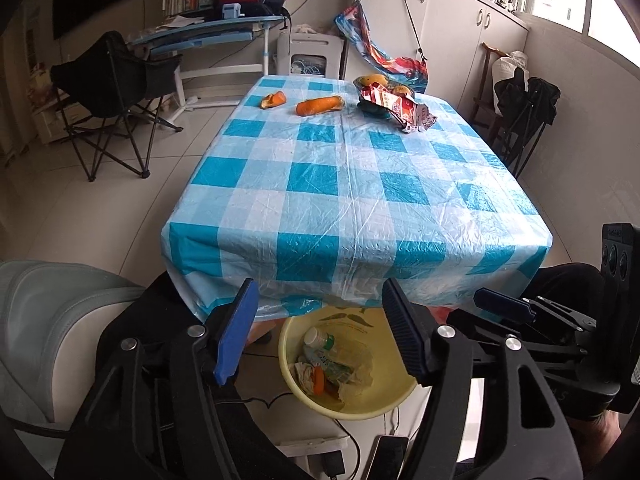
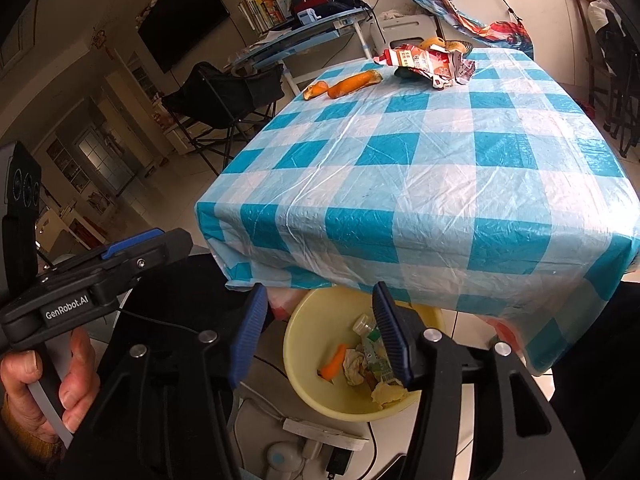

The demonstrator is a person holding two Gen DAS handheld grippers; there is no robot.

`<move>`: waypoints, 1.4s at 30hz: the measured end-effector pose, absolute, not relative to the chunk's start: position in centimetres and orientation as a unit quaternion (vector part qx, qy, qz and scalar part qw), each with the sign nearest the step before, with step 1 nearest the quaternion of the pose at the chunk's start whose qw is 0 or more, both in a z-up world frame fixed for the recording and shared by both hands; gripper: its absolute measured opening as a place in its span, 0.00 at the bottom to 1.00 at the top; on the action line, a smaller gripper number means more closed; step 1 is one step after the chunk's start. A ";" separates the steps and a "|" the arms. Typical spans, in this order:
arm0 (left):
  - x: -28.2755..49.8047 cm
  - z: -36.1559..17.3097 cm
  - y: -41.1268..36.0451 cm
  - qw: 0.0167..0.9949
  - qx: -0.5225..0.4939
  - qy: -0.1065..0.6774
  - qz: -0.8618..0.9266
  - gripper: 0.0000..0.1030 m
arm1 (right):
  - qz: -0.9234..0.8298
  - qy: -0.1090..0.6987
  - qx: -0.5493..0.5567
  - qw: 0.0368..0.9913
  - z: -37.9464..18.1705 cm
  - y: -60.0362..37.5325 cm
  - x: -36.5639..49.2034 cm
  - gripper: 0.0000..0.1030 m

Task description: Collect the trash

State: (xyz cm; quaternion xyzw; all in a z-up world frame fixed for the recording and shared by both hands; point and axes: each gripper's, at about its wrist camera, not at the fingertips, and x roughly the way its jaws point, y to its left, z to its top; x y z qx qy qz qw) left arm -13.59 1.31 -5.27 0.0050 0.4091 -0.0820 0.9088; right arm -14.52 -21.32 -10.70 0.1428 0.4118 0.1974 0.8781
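Both tools share one build: black plastic linkage arms with round silver screws at the pivots, ending in flat blue ribbed pads. The left gripper (image 1: 318, 332) shows four such screws in its own view, as does the right gripper (image 2: 320, 338). In the right wrist view the left gripper's black side reads "GenRobot.AI" in white, with a blue strip on top and a small screw. The left hand (image 2: 48, 384) on it is bare, pale-nailed skin, with a mustard-yellow knit cuff at the wrist.
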 end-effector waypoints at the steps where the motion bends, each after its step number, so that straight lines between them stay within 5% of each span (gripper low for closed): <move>1: -13.7 -5.0 1.3 0.913 0.009 0.401 -0.076 0.68 | 0.196 0.411 0.143 0.879 -10.7 -21.3 -14.6 0.56; 9: -14.1 -3.8 1.4 0.926 0.020 0.373 -0.060 0.79 | 0.193 0.408 0.138 0.882 -10.5 -21.1 -14.8 0.63; 42: -14.2 -3.1 1.6 0.935 0.030 0.351 -0.043 0.85 | 0.190 0.404 0.137 0.884 -10.2 -21.2 -14.8 0.67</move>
